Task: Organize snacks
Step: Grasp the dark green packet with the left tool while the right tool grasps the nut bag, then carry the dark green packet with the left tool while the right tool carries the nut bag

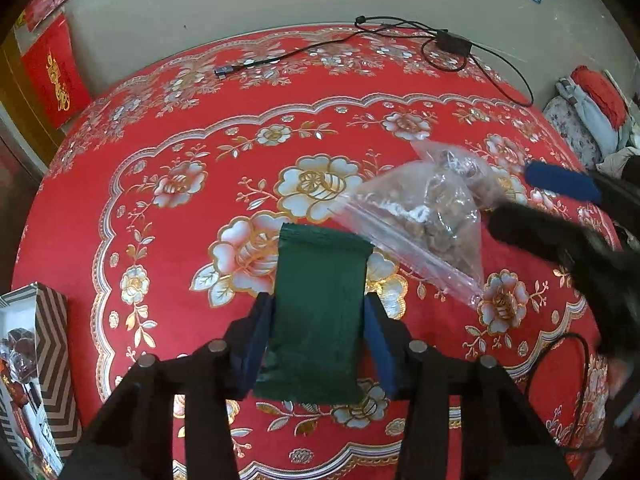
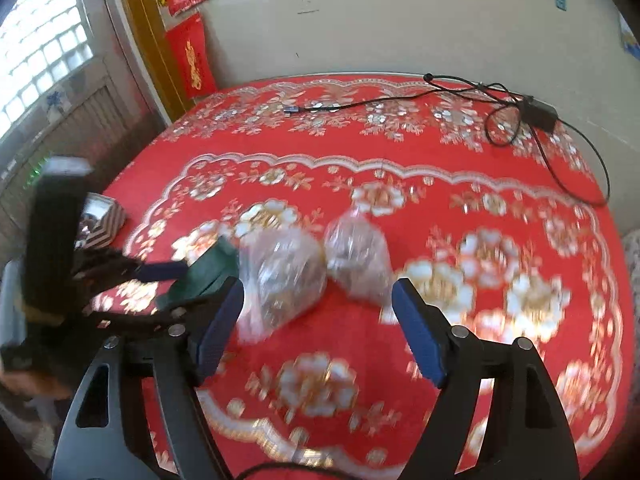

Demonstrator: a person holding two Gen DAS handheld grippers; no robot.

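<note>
- The green packet [image 1: 318,316] is sitting between the blue pads of the left gripper [image 1: 318,332], and both pads are pressing its sides, so that gripper is clamping it just above the red flowered tablecloth [image 1: 200,92].
- Two clear bags of brown snacks are lying just beside it: the nearer bag [image 1: 424,216] is almost touching the packet's top corner, and the second bag [image 1: 456,160] is lying right behind that.
- The right gripper [image 2: 318,332] is hanging with its jaws wide apart and nothing between them, the two bags just ahead of its tips.
- The striped box [image 1: 44,364] at the left edge of the table is already holding something dark and wrapped, so I'm guessing sorting is under way, with the packet and both bags yet to go.
- The middle of the cloth is giving plenty of room; a black cable [image 1: 404,32] is trailing along the far edge, well apart from the snacks.
- The box is standing close to the table's edge, so any drop there is wanting care.
</note>
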